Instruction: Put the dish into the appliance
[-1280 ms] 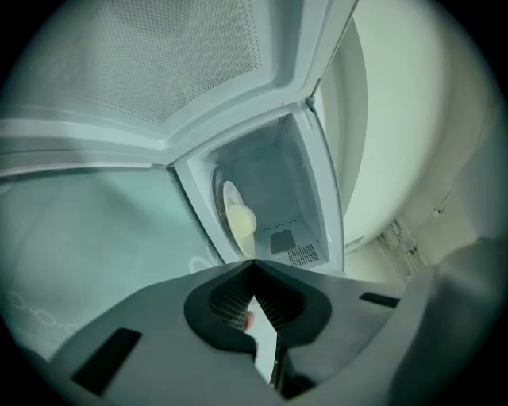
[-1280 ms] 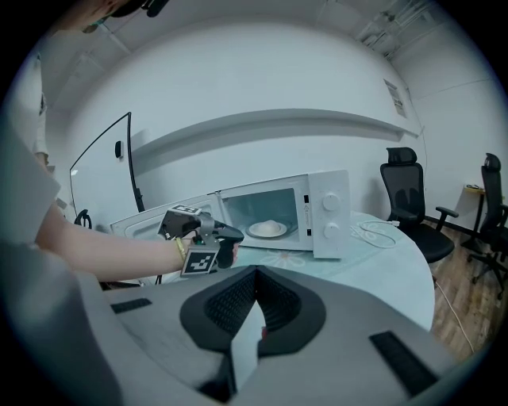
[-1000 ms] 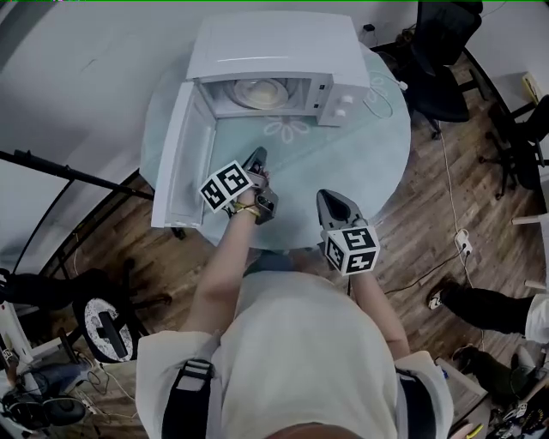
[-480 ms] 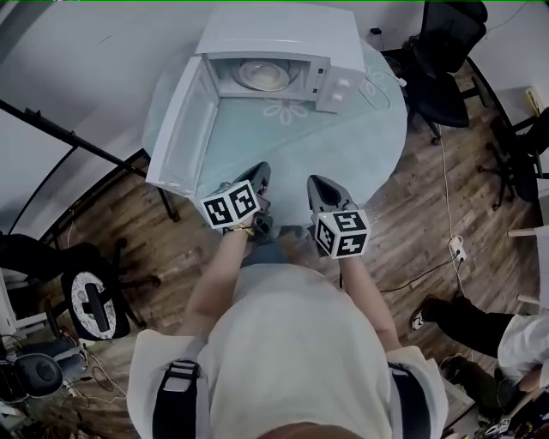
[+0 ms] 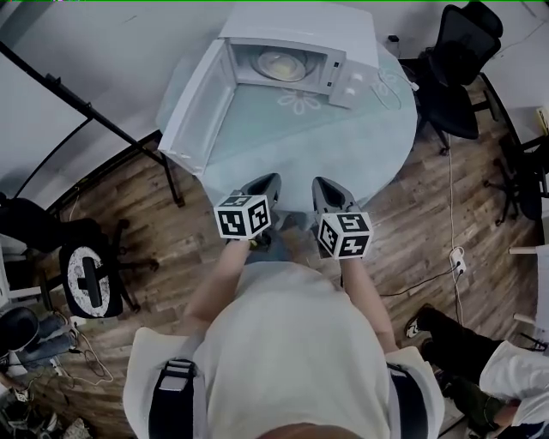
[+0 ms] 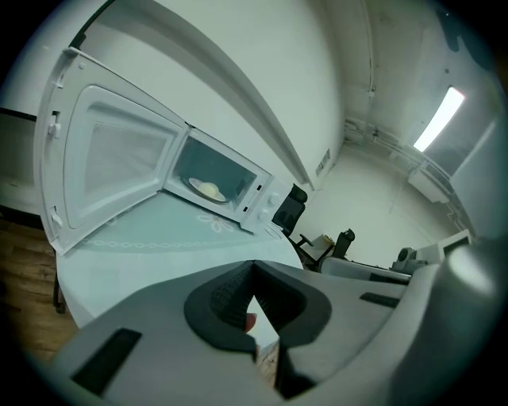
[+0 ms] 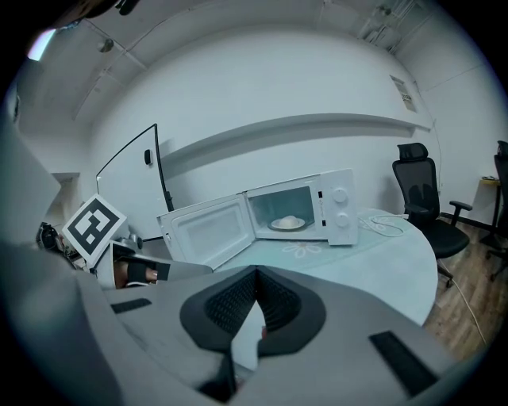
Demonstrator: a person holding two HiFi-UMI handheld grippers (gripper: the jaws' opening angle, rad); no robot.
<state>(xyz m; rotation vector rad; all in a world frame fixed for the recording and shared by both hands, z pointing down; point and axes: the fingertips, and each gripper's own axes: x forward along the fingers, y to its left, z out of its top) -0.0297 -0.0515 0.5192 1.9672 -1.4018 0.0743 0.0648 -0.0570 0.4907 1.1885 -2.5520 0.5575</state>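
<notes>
White wall point(image 7: 262, 79), wood-plank floor point(image 5: 129, 206), round pale table point(image 5: 343, 146), black office chairs point(image 5: 455, 60), ceiling strip light point(image 6: 438, 119)

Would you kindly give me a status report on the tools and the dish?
Left tool shut, empty. Right tool shut, empty. Dish sits inside microwave, door open. Nothing in the way.

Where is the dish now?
In the head view, the dish sits inside the open microwave at the table's far edge, right of its swung-out door.
</notes>
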